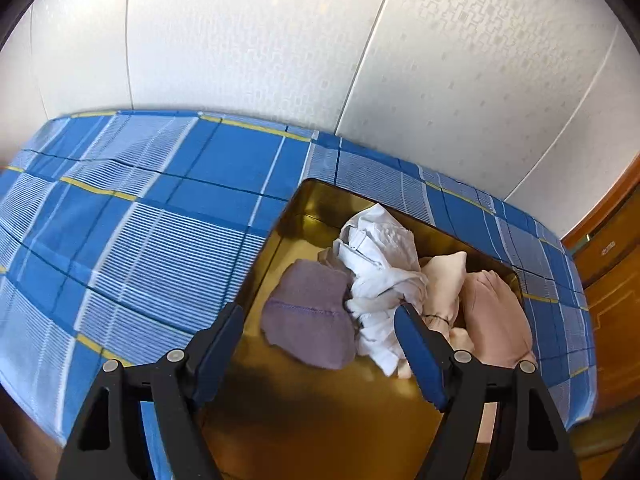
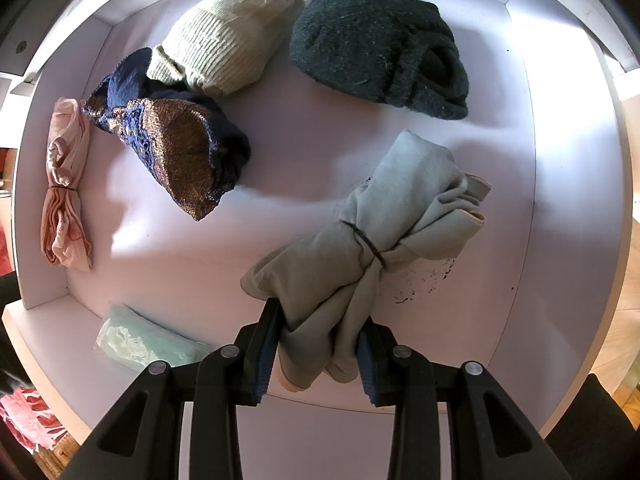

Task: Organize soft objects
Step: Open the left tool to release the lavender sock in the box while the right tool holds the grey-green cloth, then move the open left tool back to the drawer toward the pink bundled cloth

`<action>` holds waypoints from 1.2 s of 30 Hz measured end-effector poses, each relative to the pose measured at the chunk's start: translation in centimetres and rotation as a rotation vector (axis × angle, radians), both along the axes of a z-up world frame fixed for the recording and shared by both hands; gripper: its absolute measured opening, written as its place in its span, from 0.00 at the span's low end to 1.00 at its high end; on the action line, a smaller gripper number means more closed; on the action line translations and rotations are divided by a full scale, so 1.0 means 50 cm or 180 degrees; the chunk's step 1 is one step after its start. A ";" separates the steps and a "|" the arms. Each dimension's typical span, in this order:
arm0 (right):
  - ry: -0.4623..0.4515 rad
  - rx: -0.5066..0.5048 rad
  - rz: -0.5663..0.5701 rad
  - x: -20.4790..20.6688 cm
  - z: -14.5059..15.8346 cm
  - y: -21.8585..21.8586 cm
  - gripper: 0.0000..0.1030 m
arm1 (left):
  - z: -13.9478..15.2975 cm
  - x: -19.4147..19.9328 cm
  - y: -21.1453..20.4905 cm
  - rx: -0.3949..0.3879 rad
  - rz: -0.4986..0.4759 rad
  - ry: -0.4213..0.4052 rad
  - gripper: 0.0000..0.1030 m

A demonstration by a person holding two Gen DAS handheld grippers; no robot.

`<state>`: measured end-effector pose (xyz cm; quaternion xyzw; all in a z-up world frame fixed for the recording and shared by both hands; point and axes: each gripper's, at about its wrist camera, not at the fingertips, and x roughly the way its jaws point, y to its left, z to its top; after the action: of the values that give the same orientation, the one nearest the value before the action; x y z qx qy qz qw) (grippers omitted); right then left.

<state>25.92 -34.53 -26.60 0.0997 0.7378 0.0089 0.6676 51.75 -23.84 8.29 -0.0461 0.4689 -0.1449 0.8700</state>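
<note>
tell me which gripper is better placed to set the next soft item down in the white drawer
Right. The right gripper is already shut on the pale blue tied cloth bundle, over the white drawer. The left gripper is open and empty above the gold tin.

1. Your left tool (image 1: 316,340) hangs spread over the gold box (image 1: 304,200); bare floor lies at its near left, beside the purple cloth (image 1: 310,320).
2. The white cloth (image 1: 380,272) and pink bundles (image 1: 496,312) crowd the box's right half.
3. In the white drawer (image 2: 560,160), your right tool (image 2: 316,352) is clamped on the grey-blue bundle (image 2: 368,240).
4. Bare floor runs down the middle, between the glittery cloth (image 2: 176,152) and that bundle.
5. The cream knit (image 2: 224,36) and dark knit (image 2: 380,44) block the far end; the pink roll (image 2: 66,184) lines the left wall.
</note>
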 end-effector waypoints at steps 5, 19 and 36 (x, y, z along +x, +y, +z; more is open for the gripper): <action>0.0003 -0.0016 0.0017 0.001 0.000 -0.002 0.34 | 0.030 -0.062 0.014 0.0182 -0.0186 -0.0225 0.77; -0.0011 -0.0063 0.0053 0.000 0.001 0.018 0.34 | 0.060 -0.275 0.144 -0.0276 -0.0369 -0.0553 0.78; -0.0056 -0.0134 0.0125 -0.005 0.000 0.035 0.34 | -0.178 -0.410 0.246 0.0145 -0.0270 0.0197 0.88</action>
<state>25.65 -32.79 -26.59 0.0711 0.7337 0.0073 0.6757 31.24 -11.54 -0.61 -0.0108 0.5003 -0.1694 0.8490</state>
